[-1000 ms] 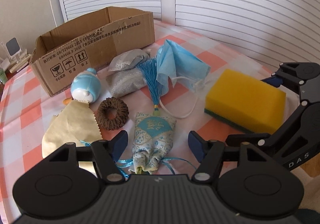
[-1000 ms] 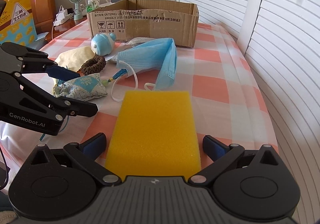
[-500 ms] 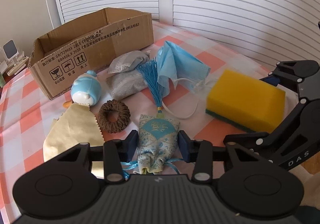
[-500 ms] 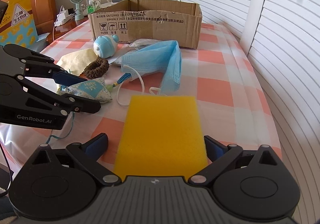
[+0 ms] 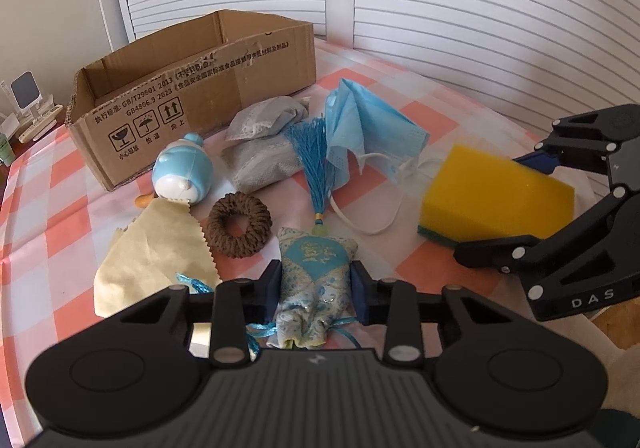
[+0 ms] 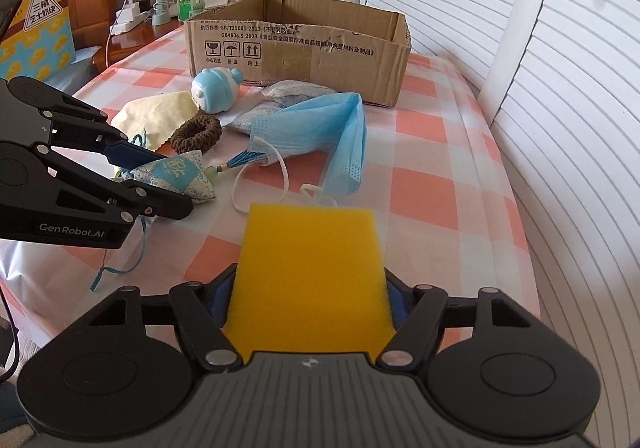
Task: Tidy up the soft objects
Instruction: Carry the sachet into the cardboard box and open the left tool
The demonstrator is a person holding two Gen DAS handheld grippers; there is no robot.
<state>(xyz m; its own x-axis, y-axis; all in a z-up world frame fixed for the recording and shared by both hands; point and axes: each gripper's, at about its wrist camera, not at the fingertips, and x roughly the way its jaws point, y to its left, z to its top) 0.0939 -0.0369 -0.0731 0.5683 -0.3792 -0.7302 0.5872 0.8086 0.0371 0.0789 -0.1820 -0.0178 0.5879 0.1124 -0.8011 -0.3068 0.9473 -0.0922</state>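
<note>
left gripper (image 5: 316,290): jaws have just been closing, pads now pressed on both sides of the blue-and-cream embroidered sachet (image 5: 316,268) with its blue tassel, at the table's near edge
right gripper (image 6: 308,300): jaws have just been closing, now clamped on the yellow rectangular sponge (image 6: 310,268), near the table's near edge
open brown cardboard box (image 6: 298,47): far end of the pink-and-white checked table (image 6: 432,167)
loose, between box and grippers: blue face mask (image 6: 320,127), brown knitted ring (image 5: 239,224), grey pouch (image 5: 264,143), pale yellow cloth (image 5: 156,248), light-blue round toy (image 5: 182,175)
</note>
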